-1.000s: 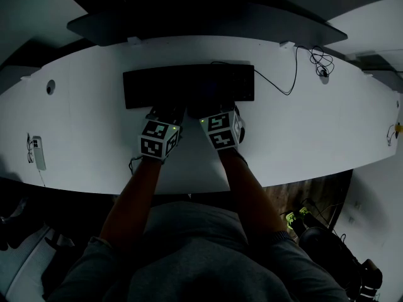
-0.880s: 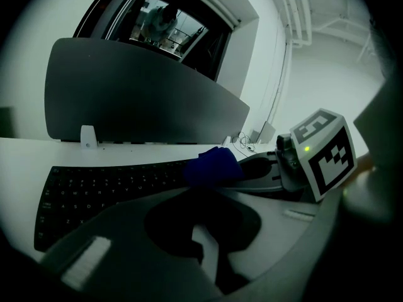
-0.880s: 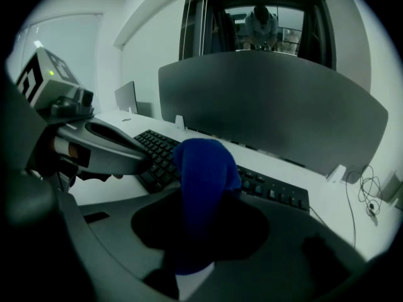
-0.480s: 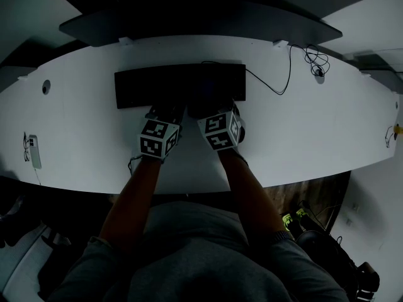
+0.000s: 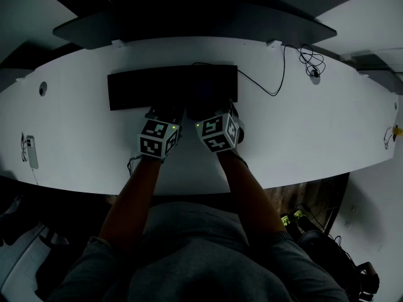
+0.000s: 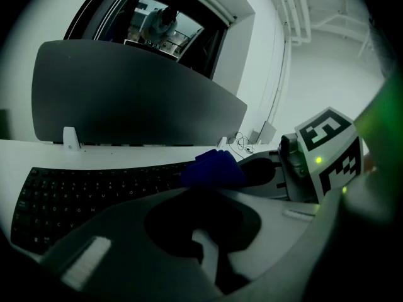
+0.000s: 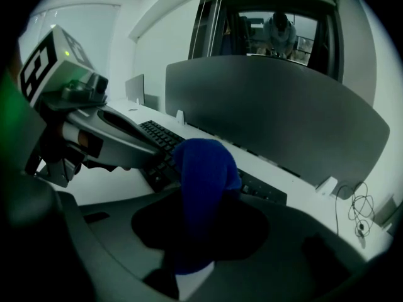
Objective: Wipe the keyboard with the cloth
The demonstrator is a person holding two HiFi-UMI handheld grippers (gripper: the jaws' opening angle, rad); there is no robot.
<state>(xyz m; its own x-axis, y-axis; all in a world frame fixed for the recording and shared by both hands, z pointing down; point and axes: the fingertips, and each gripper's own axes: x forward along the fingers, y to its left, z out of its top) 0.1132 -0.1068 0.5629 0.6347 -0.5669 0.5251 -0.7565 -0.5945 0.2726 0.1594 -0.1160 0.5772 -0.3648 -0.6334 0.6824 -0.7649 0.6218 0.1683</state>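
Observation:
A black keyboard lies across the white desk, under a grey divider screen. My right gripper is shut on a blue cloth, which hangs over the keyboard's right half. In the left gripper view the cloth rests on the keys, with the right gripper's marker cube beside it. My left gripper sits at the keyboard's front edge, just left of the right one. Its jaws look shut with nothing between them.
The keyboard's cable runs right to a coiled wire at the back. A small white device lies at the desk's left end. The grey divider screen stands right behind the keyboard.
Both grippers now sit a little further right along the keyboard than a second ago. The right gripper's cube has tilted slightly. The cloth stays in the right gripper.

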